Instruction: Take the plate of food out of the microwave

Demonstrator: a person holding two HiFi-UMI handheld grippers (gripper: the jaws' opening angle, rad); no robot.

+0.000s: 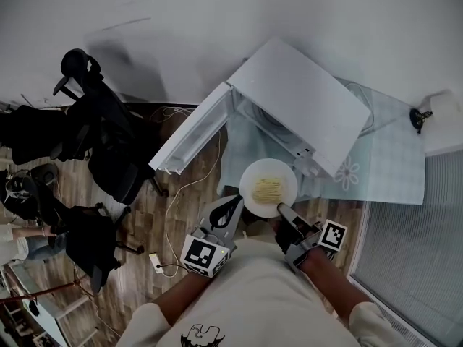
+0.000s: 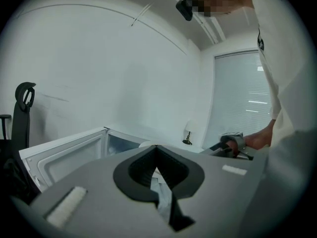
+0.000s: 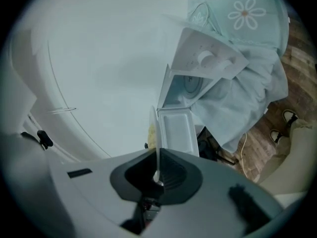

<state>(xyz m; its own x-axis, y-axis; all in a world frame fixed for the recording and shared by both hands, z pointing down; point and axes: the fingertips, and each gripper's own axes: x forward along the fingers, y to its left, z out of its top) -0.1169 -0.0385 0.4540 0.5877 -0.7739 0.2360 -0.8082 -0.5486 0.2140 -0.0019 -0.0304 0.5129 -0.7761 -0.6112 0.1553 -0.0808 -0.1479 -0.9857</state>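
The plate [image 1: 249,194] of pale yellow food [image 1: 268,189] is out of the microwave [image 1: 304,107], held in the air just ahead of both claws. The right claw [image 1: 283,212] is clamped on the plate's near rim, which runs edge-on between its pads in the right gripper view. To its left, the left claw [image 1: 230,207] has its tips pressed together on nothing, just beside the rim. Beyond the claws the microwave stands on a cloth-covered table [image 1: 391,166], its door [image 1: 189,142] swung open.
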